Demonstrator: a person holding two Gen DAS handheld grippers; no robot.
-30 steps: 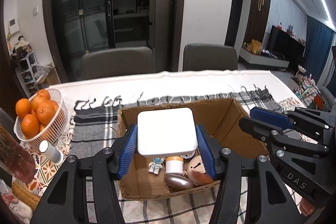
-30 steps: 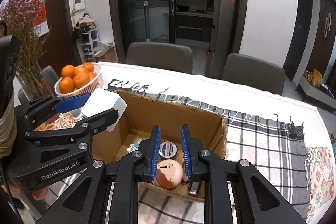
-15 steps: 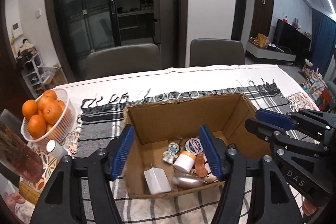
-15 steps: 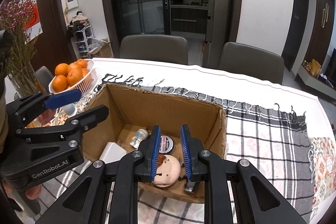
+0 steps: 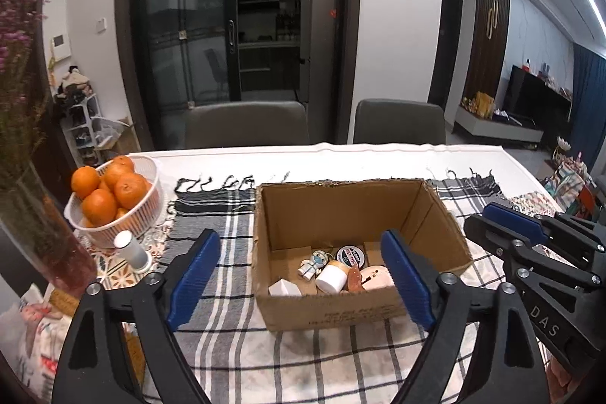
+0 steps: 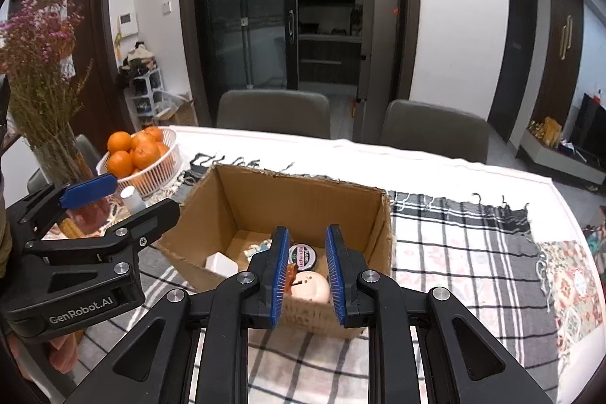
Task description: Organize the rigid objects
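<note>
**Box filled, grippers standing off**

The cardboard box (image 5: 360, 309) is sitting on the tabletop's plaid cloth (image 5: 227, 237), holding the white block (image 5: 284, 288), a figurine (image 5: 312, 264), a round tin (image 5: 350, 255), a small jar (image 5: 333, 277) and a pale egg-shaped toy (image 6: 311, 286). The left gripper (image 5: 299, 279) is hovering with jaws released wide and empty; the right gripper (image 6: 306, 275) is hanging with jaws narrowly parted, grasping nothing. Sorting is looking nearly done; only a white cylinder (image 5: 130, 248) beside the orange basket (image 5: 149, 199) is lying outside.

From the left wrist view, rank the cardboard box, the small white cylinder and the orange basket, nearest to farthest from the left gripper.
1. Cardboard box: straight ahead of the left gripper, its near wall between the open jaws.
2. Small white cylinder: left, beside the basket.
3. Orange basket: far left, behind the cylinder.
</note>
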